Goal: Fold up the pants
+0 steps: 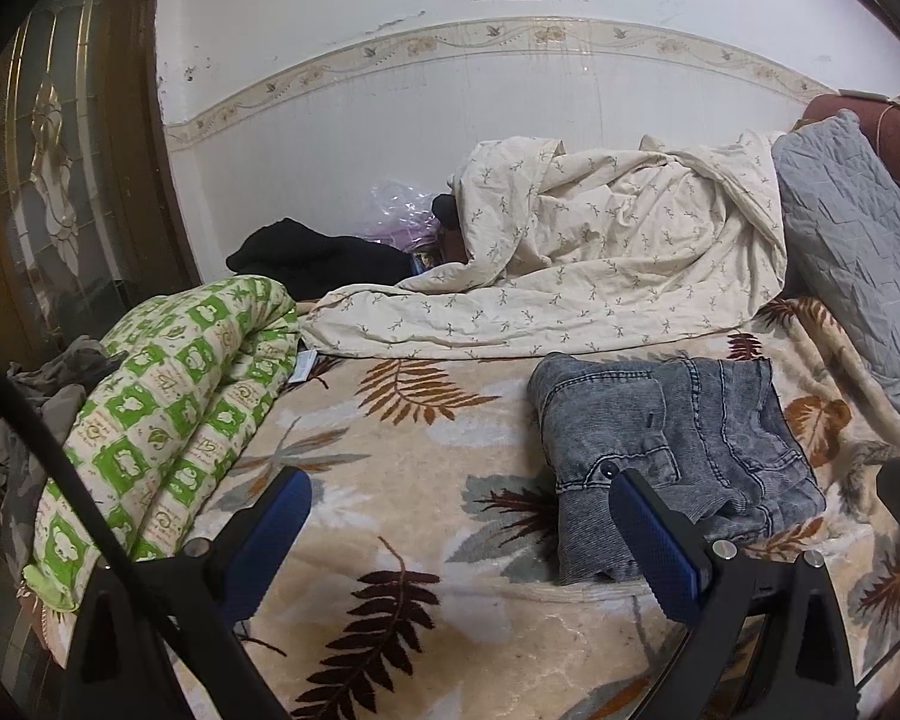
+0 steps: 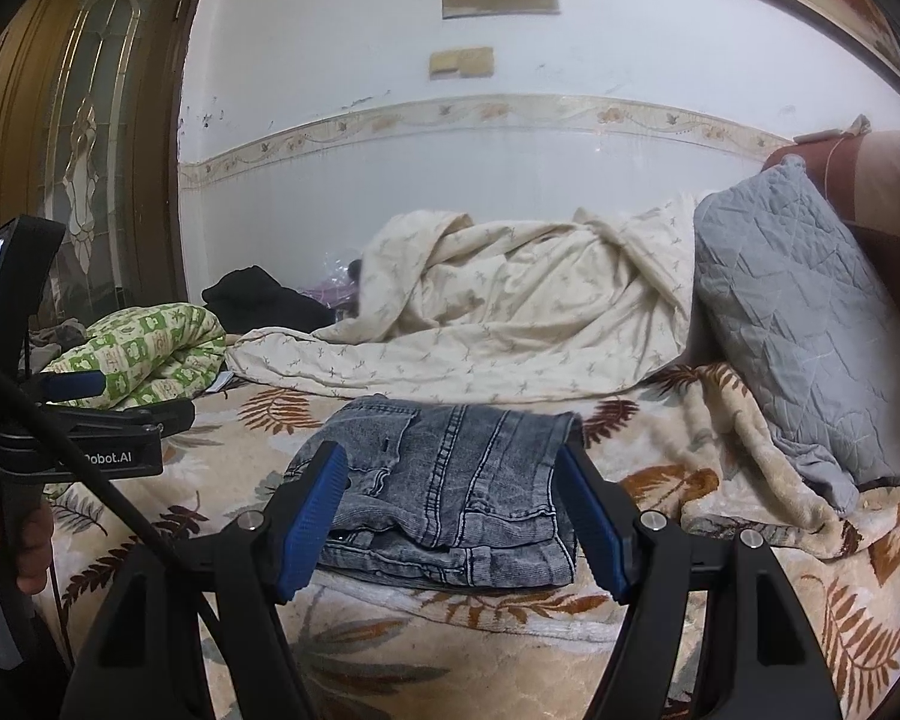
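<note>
Both grippers are open and hold nothing. On the left gripper (image 1: 459, 516), the two blue pads stand far apart over the leaf blanket (image 1: 390, 540), and one pad (image 1: 657, 540) sits just in front of the jeans (image 1: 672, 438). On the right gripper (image 2: 453, 516), the pads are wide too, one on each side of the jeans (image 2: 450, 480) as the camera sees them, but it is not clear that they touch the cloth.

Those grey jeans are folded into a small, thick square. They lie flat on the leaf blanket (image 2: 510, 648) on the bed. Behind them is a bunched-up cream quilt (image 1: 600, 252) with tiny sprigs on it. A grey pillow (image 2: 804, 324) leans up at the right. A rolled green and white quilt (image 1: 168, 420) lies at the left, with black clothes (image 1: 318, 258) behind it. A hand (image 2: 12, 546) holds the left gripper's handle.
</note>
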Demonstrator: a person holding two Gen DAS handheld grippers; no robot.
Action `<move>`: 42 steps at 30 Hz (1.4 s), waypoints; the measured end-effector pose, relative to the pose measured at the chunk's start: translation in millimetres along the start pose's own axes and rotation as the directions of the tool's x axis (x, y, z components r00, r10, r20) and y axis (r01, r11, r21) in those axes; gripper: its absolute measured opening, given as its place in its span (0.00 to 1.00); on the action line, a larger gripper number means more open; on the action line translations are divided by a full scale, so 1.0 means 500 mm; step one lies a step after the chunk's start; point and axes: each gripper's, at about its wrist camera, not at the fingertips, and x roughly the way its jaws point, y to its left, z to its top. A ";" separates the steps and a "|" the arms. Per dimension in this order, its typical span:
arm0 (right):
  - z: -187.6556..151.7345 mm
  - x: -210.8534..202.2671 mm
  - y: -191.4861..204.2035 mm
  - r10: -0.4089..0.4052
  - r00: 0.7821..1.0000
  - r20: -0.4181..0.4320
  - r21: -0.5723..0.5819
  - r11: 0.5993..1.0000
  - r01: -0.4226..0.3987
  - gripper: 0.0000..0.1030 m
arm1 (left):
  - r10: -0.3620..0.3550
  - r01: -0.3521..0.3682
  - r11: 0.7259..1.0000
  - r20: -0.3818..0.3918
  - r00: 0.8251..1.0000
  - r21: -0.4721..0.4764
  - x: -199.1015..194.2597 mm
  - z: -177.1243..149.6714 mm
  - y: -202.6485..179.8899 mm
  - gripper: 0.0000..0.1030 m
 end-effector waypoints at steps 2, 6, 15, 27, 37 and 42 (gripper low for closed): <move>0.000 0.001 0.002 0.000 1.000 -0.001 -0.004 1.000 0.000 0.71 | -0.003 0.003 1.000 -0.001 1.000 -0.002 -0.001 0.000 0.001 0.98; -0.002 0.003 0.005 0.000 1.000 -0.006 -0.010 1.000 0.000 0.71 | -0.003 0.003 1.000 0.000 1.000 -0.001 -0.001 0.001 0.001 0.98; -0.004 0.004 0.007 -0.002 1.000 -0.011 -0.010 1.000 0.002 0.71 | -0.008 0.008 1.000 0.001 1.000 -0.004 -0.005 0.002 0.000 0.98; -0.011 0.018 0.005 -0.008 0.999 -0.052 -0.006 1.000 0.008 0.71 | -0.014 0.014 1.000 -0.007 1.000 -0.004 -0.004 -0.001 -0.002 0.98; -0.014 0.027 0.001 -0.012 0.997 -0.074 0.003 1.000 0.012 0.71 | -0.013 0.013 1.000 -0.016 1.000 0.002 0.002 -0.005 -0.006 0.98; -0.014 0.030 0.000 -0.011 0.997 -0.079 0.003 1.000 0.011 0.71 | -0.020 0.020 1.000 -0.021 1.000 0.001 0.004 -0.004 -0.004 0.98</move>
